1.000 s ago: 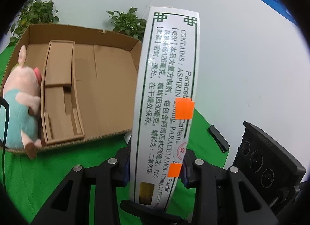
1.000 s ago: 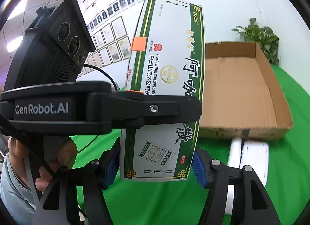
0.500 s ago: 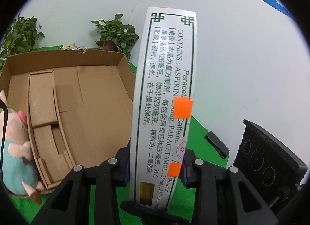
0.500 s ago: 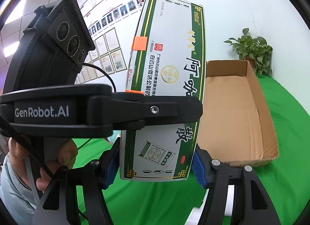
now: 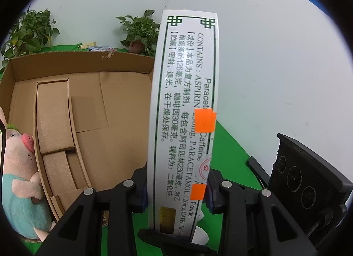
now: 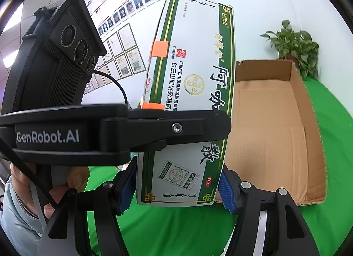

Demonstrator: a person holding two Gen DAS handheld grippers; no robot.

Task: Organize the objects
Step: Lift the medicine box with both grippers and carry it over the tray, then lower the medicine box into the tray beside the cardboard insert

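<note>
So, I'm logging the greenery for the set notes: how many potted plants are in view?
2. In the left wrist view, one plant stands behind the cardboard box's far left corner, the other plant behind its far right corner. More may be hidden behind the medicine box.

White rectangular cardboard medicine box (image 6: 189, 92) with green-gold fret border, black lettering, 2 orange tape squares (image 5: 204, 120). Brown corrugated cardboard tray (image 5: 114, 106). Pink plush pig (image 5: 21, 181), teal shirt. Green tablecloth (image 6: 331, 128). Black grippers, blue pads (image 6: 227, 189).
</note>
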